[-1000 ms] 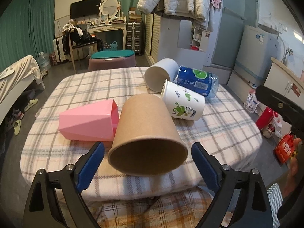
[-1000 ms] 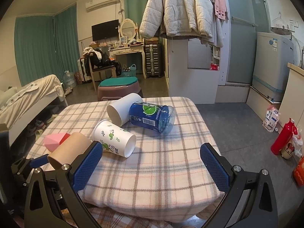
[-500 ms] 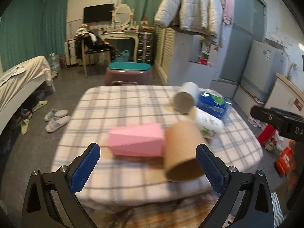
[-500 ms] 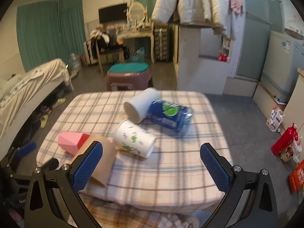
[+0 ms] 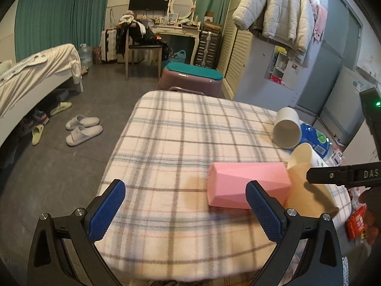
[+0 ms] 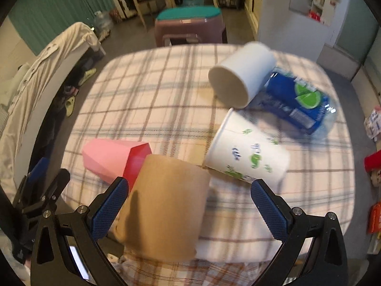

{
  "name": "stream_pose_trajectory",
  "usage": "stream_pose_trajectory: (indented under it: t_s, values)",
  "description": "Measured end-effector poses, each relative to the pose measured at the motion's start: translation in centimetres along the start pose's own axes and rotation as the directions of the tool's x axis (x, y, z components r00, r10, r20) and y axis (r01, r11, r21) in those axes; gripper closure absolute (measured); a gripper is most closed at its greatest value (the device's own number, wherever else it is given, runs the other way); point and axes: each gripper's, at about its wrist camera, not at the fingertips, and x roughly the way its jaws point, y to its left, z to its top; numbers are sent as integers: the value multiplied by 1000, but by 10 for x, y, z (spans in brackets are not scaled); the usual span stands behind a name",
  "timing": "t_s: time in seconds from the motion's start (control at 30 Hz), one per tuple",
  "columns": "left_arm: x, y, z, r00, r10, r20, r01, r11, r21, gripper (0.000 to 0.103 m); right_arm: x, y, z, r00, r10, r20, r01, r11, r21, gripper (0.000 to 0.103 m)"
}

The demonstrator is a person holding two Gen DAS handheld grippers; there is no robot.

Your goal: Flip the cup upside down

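Several cups lie on their sides on the plaid table (image 6: 142,100). A brown paper cup (image 6: 166,209) lies at the near edge, between the open jaws of my right gripper (image 6: 188,205), nearer the left finger. A pink faceted cup (image 6: 112,157) lies to its left, a white cup with green prints (image 6: 247,155) to its right, and a plain white cup (image 6: 240,78) further back. My left gripper (image 5: 185,212) is open and empty, over the table's near left part, with the pink cup (image 5: 247,181) by its right finger. The brown cup (image 5: 307,190) is partly hidden behind the right gripper's body.
A blue-labelled plastic bottle (image 6: 300,102) lies behind the printed cup. A purple stool with a teal top (image 5: 190,78) stands beyond the table. A bed (image 5: 31,76) is at the left, slippers (image 5: 83,131) lie on the floor, and a cabinet (image 5: 273,66) stands at the right.
My left gripper has swung left, away from the brown cup. My right gripper has moved forward, down and left, and its open jaws now flank the brown cup.
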Motion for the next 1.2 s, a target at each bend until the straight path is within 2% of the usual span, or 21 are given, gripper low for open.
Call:
stream_pose_trajectory:
  t_s: [0.23,0.37,0.4,0.63,0.77,0.93,1.03,1.1,1.17,1.2]
  values:
    - [21,10,1,999,-29,-32,29,999,-18,0,30,-2,6,990,97,-106,-89,993,76,7]
    - [27,16,0,998,-36,-45,34,999,-37,0,41,-1,8,977,155,-148,-143,986,91,18]
    - [27,17,0,998,-36,-46,34,999,-38,0,43,0,8,974,170,-153,-157,983,93,23]
    - [20,11,3,999,-30,-34,29,999,-28,0,26,6,1,980,167,-109,-162,986,48,23]
    - [12,3,4,999,-24,-22,24,1000,-15,0,2,10,-6,989,142,-27,-142,990,-15,23]
    - [1,-5,6,1000,-13,-8,13,1000,-5,0,-28,16,-21,980,190,63,-184,979,-89,23]
    - [-5,-9,4,1000,-7,0,7,1000,-1,0,-43,21,-34,973,137,185,-107,981,-163,23]
    - [-9,-13,3,1000,2,6,-2,1000,7,0,-53,22,-45,952,108,286,-50,978,-201,23]
    - [-12,-16,1,1000,10,9,-10,1000,11,0,-57,23,-57,916,81,394,9,975,-221,23]
    - [-13,-17,0,1000,12,9,-12,1000,11,0,-58,22,-64,889,61,453,48,973,-226,23]
